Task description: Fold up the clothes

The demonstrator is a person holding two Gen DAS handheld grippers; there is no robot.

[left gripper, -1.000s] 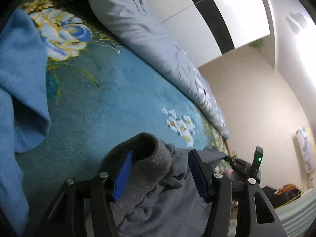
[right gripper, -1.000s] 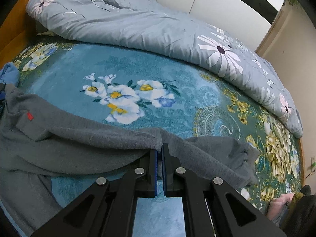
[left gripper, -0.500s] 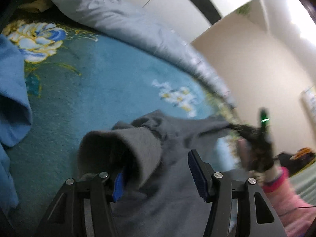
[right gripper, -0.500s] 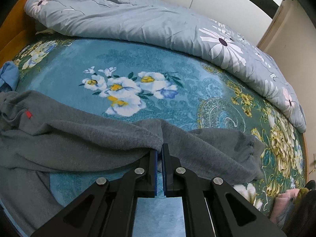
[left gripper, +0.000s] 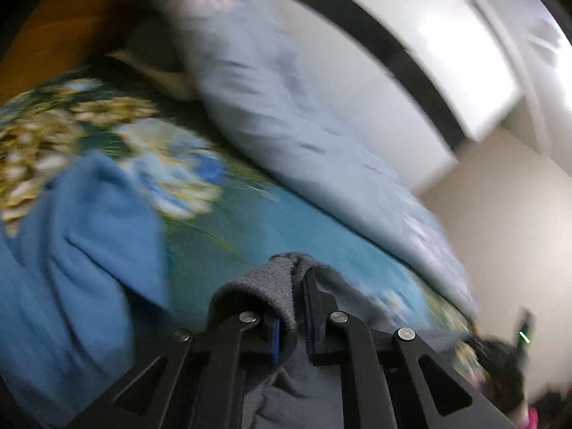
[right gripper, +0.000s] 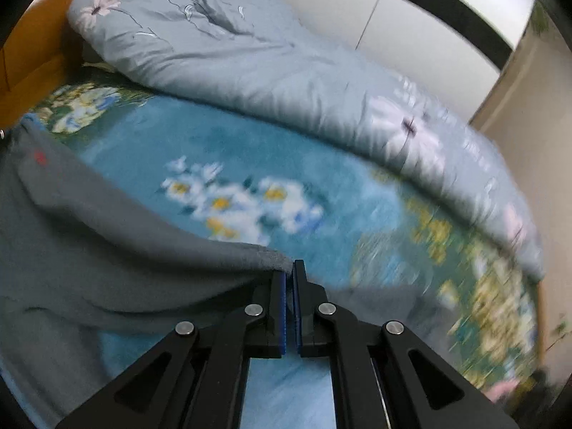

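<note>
Grey sweater lies across the teal floral blanket on the bed, and I've got it at two spots. My left hand-held gripper is pinched narrow on a ribbed bit of it, prob. a cuff or collar; the left wrist view is too blurred to say which. That ribbed fold bunches up above the fingers, w/ more grey cloth hanging down between the arms of the tool. My right hand-held gripper has its blue pads nearly touching, clamped on the sweater's edge right at the tips. From there the grey fabric runs off to the left & toward me, draped in a long sweep over the blanket, w/ a small red tag showing near its far left part. A bit more grey cloth shows just right of the gripper, low on the blanket.

A blue garment sits in a loose heap on the blanket left of my left gripper, near the sweater but I can't tell if they touch. A pale blue-grey duvet w/ daisy print is piled along the far side of the bed, against the white wardrobe. Wooden headboard at far left.
</note>
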